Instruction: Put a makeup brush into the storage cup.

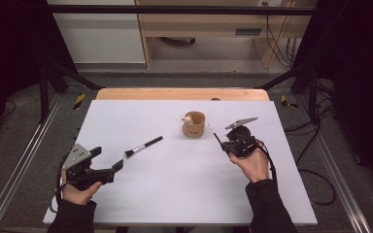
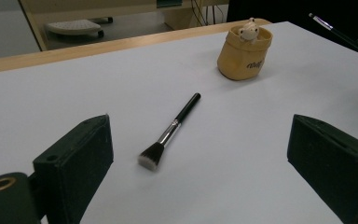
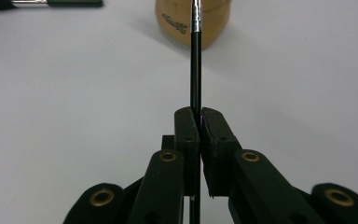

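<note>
Our right gripper [image 3: 199, 122] pinches a thin black brush [image 3: 195, 70] by its handle, jaws closed hard against the shaft, which runs straight out ahead toward the tan pouch-like cup [image 3: 193, 21]. In the high view the slim brush [image 1: 215, 135] angles up and away from the right gripper [image 1: 229, 144], its tip close beside the cup [image 1: 194, 124] but not yet over the rim; we judge the grip low on the handle leaves the long end free to drop into the cup. A small pale figure peeks from the cup's mouth [image 2: 249, 31], so the opening is partly taken. Our left gripper [image 1: 118, 165] rests at the near left of the white table [image 1: 175, 194], its jaws spread wide with nothing between them, pointed at a thicker makeup brush [image 2: 170, 133] lying flat on the table, bristles toward us, handle toward the cup. We read this as the next one waiting. Dark lettering shows on the cup's front [image 2: 255, 65], too small for us to read.
</note>
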